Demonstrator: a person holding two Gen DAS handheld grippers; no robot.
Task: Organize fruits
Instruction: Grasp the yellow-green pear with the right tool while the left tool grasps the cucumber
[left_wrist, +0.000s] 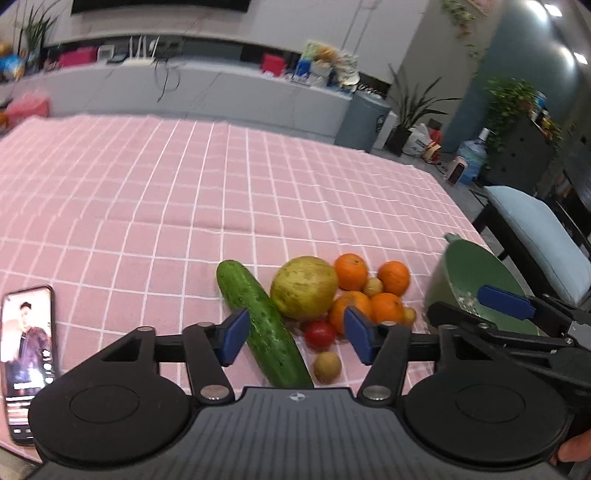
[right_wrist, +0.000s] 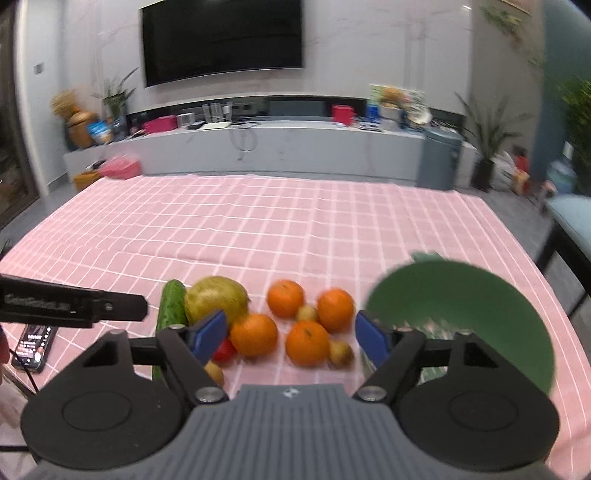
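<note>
Blue-padded left gripper (left_wrist: 295, 336), jaws wide and empty, hovers over the cucumber (left_wrist: 264, 325); right gripper (right_wrist: 291, 336), likewise wide and empty, faces the oranges (right_wrist: 308, 343); green bowl (right_wrist: 480, 314) lies just right of the pile, apparently holding no fruit; sorting seems not yet begun; cucumber's long axis runs near-to-far, left of the large yellow-green fruit (left_wrist: 303, 287).
</note>
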